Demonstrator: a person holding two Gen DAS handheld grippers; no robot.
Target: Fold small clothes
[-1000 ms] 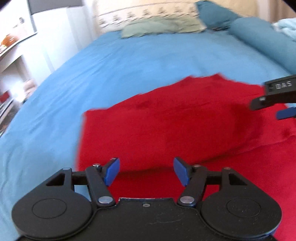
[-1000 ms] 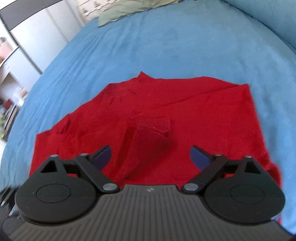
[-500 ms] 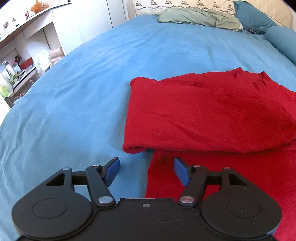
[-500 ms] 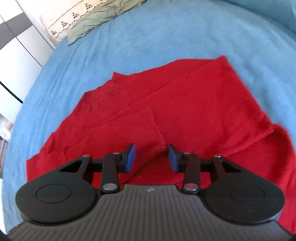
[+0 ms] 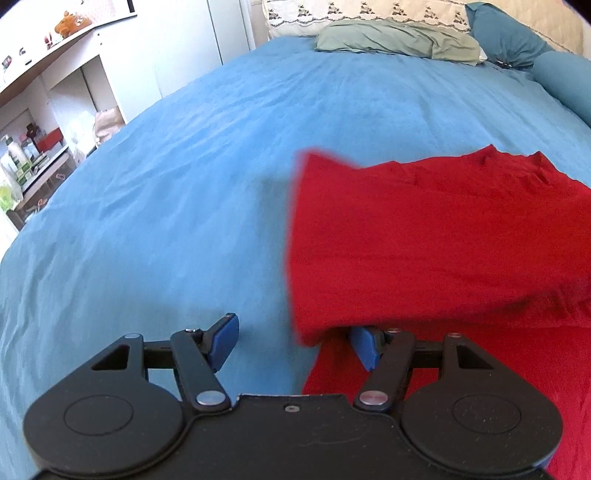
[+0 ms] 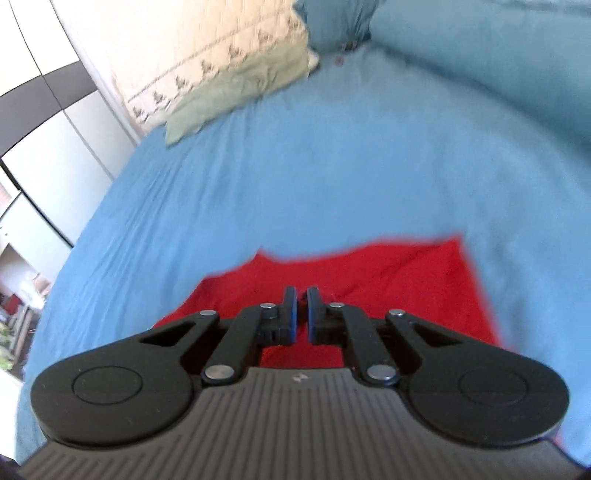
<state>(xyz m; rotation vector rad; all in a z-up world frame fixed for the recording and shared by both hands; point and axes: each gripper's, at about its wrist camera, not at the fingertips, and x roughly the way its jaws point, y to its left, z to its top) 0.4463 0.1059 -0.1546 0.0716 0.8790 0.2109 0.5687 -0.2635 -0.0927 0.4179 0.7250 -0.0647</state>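
A red garment [image 5: 436, 236] lies on the blue bed, its upper layer folded over a lower one. My left gripper [image 5: 295, 341] is open at the garment's left folded edge, with the right fingertip [image 5: 364, 347] just under the fold and the left fingertip [image 5: 221, 341] over bare sheet. In the right wrist view the red garment [image 6: 388, 277] lies below and ahead. My right gripper [image 6: 300, 310] is nearly shut; a thin gap shows between the pads, and whether cloth is pinched there cannot be told.
The blue bedsheet [image 5: 184, 184] spreads left and ahead. A green pillow [image 5: 399, 40], a white embroidered pillow [image 5: 369, 11] and teal cushions [image 5: 517, 40] lie at the head. White shelves with bottles [image 5: 33, 147] stand left of the bed.
The right gripper closed from wide open to nearly shut around the sleeve cuff area and tilted up towards the pillows. The left gripper shifted left to the garment's folded edge, staying open.
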